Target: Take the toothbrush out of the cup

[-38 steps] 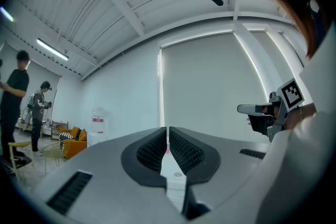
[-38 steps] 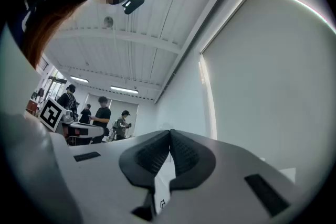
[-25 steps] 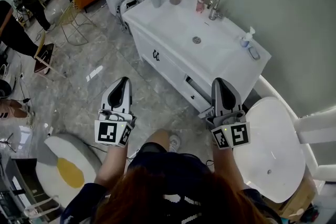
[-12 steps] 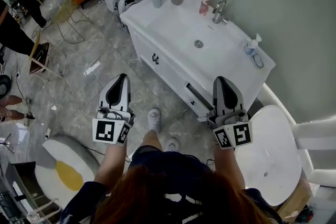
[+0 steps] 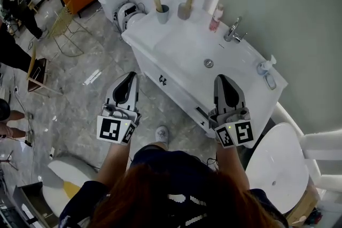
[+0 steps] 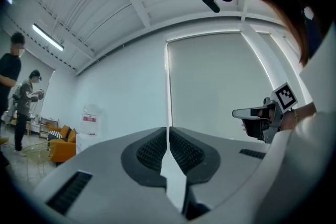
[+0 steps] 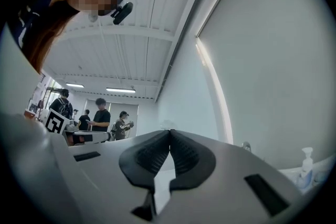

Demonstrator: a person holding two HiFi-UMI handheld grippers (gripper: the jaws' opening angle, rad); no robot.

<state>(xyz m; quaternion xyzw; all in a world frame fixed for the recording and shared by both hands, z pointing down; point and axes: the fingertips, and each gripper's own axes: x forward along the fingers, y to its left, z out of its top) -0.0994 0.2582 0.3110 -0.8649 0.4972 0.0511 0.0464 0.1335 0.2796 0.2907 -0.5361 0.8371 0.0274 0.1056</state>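
Faucet (image 5: 233, 33), pink bottle (image 5: 216, 17) and soap dispenser (image 5: 265, 65) line the back of the white vanity (image 5: 173, 42), beyond its basin. The toothbrush (image 5: 158, 4) stands upright in a grey cup (image 5: 163, 13) at the far left corner, with a second cup (image 5: 184, 11) just beside it. The left gripper (image 5: 130, 75) and right gripper (image 5: 221, 78) are held side by side and roughly level, well short of the cup, each with its jaws pressed together.

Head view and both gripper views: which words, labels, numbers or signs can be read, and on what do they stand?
No text can be read anywhere.
Red label on the white unit: too blurred to read.
Marker cubes on the left gripper and right gripper: black square patterns, no letters.
Pink bottle: print too small to read.
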